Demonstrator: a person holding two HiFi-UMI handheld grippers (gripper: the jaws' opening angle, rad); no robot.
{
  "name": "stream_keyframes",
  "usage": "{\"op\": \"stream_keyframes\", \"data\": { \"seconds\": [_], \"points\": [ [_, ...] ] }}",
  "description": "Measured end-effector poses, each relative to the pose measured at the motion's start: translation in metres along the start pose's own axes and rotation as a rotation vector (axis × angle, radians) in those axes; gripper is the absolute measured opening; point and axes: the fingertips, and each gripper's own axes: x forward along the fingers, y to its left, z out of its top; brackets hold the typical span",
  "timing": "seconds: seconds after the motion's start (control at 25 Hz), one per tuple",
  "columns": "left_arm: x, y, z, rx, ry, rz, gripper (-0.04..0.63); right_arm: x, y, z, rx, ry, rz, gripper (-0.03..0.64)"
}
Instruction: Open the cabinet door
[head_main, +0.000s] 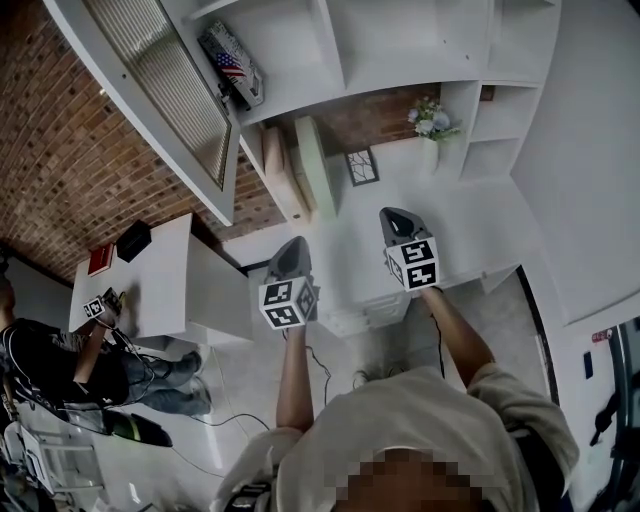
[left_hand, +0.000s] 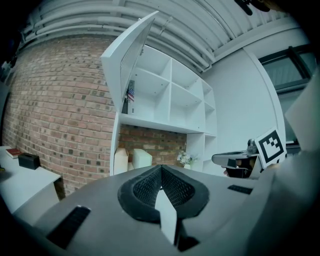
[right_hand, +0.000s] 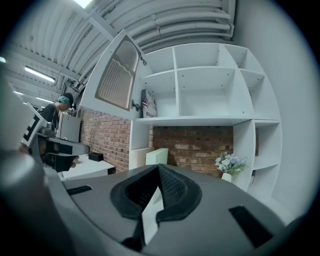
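Observation:
The white cabinet door (head_main: 165, 90) with a ribbed glass panel stands swung wide open at the upper left of the white shelf unit (head_main: 400, 50). It shows in the left gripper view as the door (left_hand: 127, 60) and in the right gripper view as the door (right_hand: 117, 75). My left gripper (head_main: 290, 262) and right gripper (head_main: 400, 225) hang side by side in front of the unit, well short of it and below the door. The left gripper (left_hand: 161, 170) and the right gripper (right_hand: 159, 167) are both shut, with nothing between their jaws.
A flag-printed item (head_main: 232, 65) lies on the shelf behind the door. Pale cushions (head_main: 300, 165), a framed picture (head_main: 361, 166) and a flower vase (head_main: 430, 125) stand on the counter. At left a white side table (head_main: 170, 290) carries a black box (head_main: 133, 240); a person (head_main: 60, 370) sits beside it.

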Motion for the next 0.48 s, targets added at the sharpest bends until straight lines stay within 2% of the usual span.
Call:
{"op": "stream_keyframes", "data": {
  "seconds": [0.48],
  "points": [
    [0.007,0.009,0.0,-0.022,0.003,-0.007,0.026,0.012,0.001,0.001,-0.005,0.013,-0.007,0.012]
  ]
}}
